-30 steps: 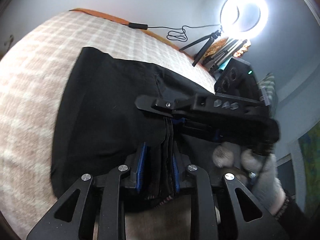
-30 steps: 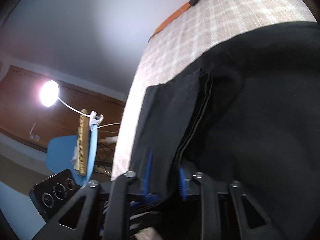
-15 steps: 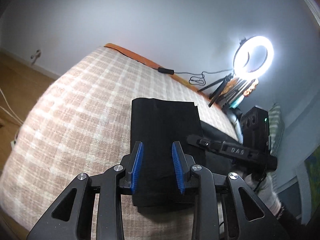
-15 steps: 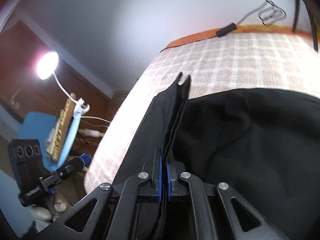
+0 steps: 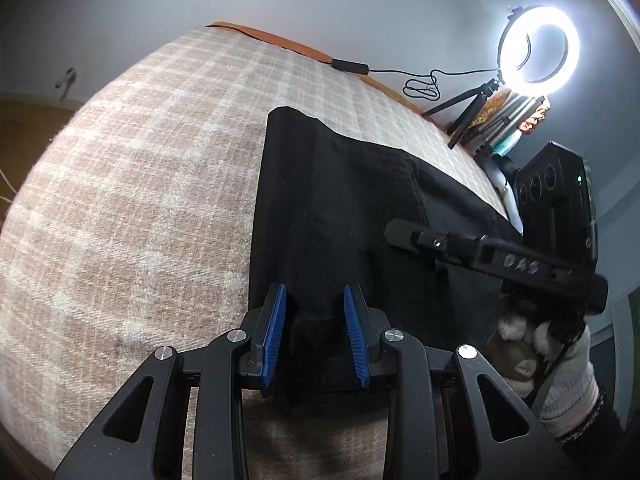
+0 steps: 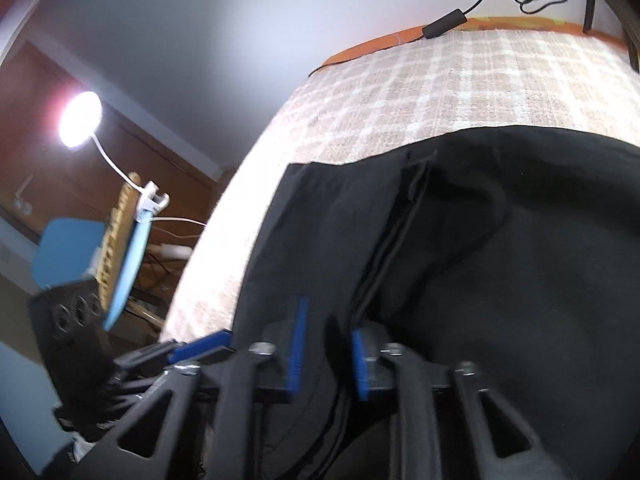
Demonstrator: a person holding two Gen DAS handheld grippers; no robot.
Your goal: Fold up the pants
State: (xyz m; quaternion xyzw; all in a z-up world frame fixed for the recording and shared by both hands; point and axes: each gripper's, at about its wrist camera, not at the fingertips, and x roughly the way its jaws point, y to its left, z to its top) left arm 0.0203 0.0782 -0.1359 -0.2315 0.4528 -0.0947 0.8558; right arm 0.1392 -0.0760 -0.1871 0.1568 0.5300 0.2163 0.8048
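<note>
Lying folded: one pants [image 5: 344,216]; two claws parted.

i see the pants [image 5: 340,216] lying on the bed [image 5: 132,200]. the ring light [image 5: 538,50] stands behind the bed, to my right.

You are holding your left claw [image 5: 314,336] open and low, while your gloved right hand [image 5: 536,344] is gripping the right claw [image 6: 326,354], jaws parted.
</note>
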